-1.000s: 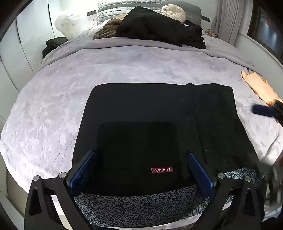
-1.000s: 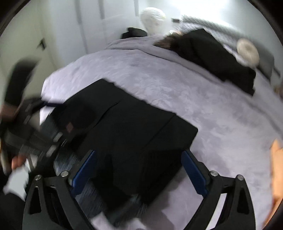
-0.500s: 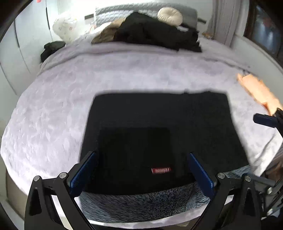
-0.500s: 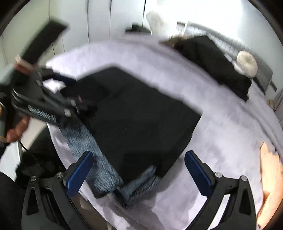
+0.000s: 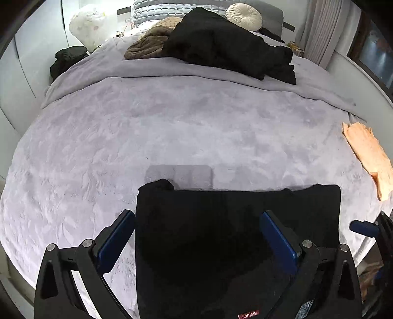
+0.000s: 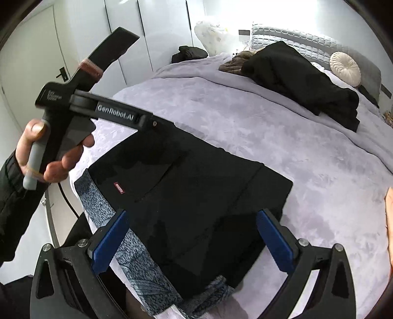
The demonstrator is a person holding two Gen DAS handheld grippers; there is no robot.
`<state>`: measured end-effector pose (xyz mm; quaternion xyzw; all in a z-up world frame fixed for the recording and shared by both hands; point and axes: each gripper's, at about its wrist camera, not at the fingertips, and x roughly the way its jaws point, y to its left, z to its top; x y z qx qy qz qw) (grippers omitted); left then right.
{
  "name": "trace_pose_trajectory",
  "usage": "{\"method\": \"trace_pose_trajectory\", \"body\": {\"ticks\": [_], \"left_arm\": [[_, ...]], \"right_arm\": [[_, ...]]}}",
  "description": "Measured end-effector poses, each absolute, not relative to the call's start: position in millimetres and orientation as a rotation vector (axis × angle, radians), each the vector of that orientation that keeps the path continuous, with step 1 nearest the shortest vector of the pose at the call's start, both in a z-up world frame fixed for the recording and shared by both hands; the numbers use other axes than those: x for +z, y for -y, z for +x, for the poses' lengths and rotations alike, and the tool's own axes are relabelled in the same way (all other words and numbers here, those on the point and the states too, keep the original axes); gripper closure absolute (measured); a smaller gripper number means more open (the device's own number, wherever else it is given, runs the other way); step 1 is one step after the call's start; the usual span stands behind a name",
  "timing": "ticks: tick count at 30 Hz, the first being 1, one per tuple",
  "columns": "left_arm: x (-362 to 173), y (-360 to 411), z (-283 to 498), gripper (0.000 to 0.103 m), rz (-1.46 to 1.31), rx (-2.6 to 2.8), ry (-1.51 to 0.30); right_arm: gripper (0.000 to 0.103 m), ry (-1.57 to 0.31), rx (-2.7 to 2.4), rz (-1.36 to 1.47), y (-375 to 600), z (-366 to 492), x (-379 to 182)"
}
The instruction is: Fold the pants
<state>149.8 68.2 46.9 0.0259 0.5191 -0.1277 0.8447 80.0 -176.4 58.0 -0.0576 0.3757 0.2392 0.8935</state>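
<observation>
The black pants point(image 5: 221, 235) lie folded into a flat rectangle at the near edge of the bed, with a red label point(image 5: 248, 314) and a speckled grey waistband point(image 6: 137, 265). They also show in the right wrist view point(image 6: 196, 203). My left gripper point(image 5: 196, 235) is open and empty above the pants; its body shows in the right wrist view point(image 6: 98, 108), held in a hand. My right gripper point(image 6: 194, 235) is open and empty over the near right corner of the pants. One of its blue fingertips point(image 5: 361, 228) shows at the right of the left wrist view.
The bed has a lilac blanket point(image 5: 172, 127). A heap of black clothes point(image 5: 228, 46), a brown garment point(image 5: 149, 41) and a round cream cushion point(image 5: 243, 13) lie at the headboard. An orange cloth point(image 5: 368, 157) lies at the right edge. White wardrobes point(image 6: 147, 36) stand at the left.
Both grippers have pulled back and up from the pants, which now sit lower in the left view. The left gripper is now raised high in the right wrist view.
</observation>
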Motion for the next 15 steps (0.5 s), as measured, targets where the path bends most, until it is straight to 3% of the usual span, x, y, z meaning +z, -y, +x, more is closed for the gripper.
{"method": "trace_pose_trajectory", "body": {"ticks": [7,15], "left_arm": [[-10.3,-65.4,180.1,0.001,0.06,-0.236,-1.267],[39.1,-93.3,127.2,0.001,0.063,-0.224,-1.108]], "right_arm": [[0.0,-0.792,0.505,-0.096,177.3,84.7,54.8],[0.0,-0.786,0.537,-0.084,178.2,74.6,59.8]]}}
